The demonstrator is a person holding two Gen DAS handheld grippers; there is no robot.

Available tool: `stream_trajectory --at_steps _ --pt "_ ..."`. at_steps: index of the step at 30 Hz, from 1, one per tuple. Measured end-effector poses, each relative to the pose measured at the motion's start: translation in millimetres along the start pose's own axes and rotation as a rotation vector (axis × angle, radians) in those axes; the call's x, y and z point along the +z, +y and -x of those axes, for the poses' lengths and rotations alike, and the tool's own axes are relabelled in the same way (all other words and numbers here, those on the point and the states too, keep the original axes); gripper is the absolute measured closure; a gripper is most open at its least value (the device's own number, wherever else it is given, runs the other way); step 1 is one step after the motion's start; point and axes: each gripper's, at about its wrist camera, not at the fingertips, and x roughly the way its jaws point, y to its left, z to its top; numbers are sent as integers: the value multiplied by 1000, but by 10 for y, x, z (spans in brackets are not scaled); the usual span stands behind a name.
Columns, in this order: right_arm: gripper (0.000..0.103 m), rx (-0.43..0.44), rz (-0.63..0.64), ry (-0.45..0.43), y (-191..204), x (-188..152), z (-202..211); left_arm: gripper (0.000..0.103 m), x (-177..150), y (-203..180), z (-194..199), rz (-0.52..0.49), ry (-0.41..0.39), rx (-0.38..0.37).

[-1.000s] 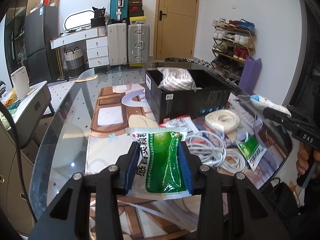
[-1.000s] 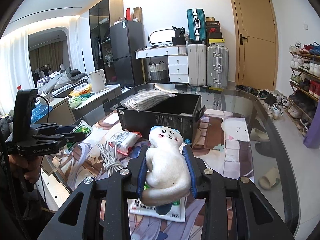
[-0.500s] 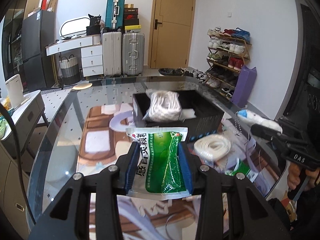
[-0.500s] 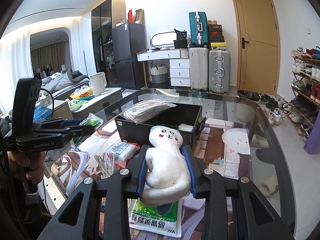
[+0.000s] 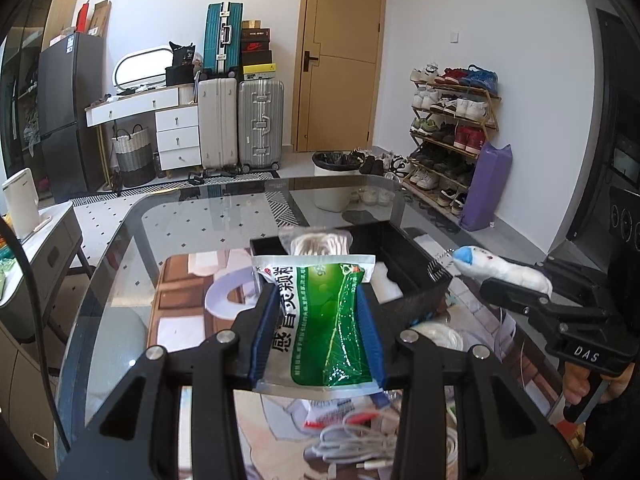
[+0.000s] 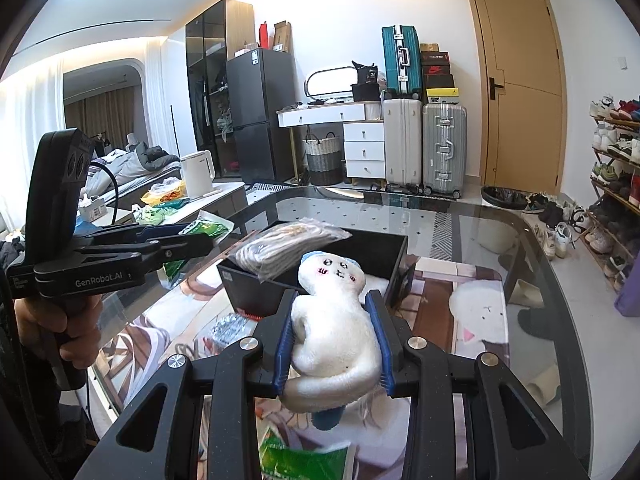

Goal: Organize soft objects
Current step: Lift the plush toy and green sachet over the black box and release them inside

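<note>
My left gripper is shut on a green and white medicine pouch and holds it in the air just short of the black box. My right gripper is shut on a white plush toy with a blue cap, held above the table in front of the same box. A clear bag of white cord lies across the box's left end. The plush also shows in the left wrist view, and the pouch in the right wrist view.
On the glass table lie a coil of white cable, a white rope coil, a red and white packet and a second green pouch. Suitcases, drawers and a shoe rack stand beyond.
Both grippers have risen and moved toward the black box with their loads. The left gripper's pouch is now close above the box's near edge.
</note>
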Motion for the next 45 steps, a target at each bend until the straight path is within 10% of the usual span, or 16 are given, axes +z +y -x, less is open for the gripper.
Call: stream_trajectory --at_steps 45 --pt "69 20 -31 51 -351 406 -1021 65 187 -15 -998 4 68 -44"
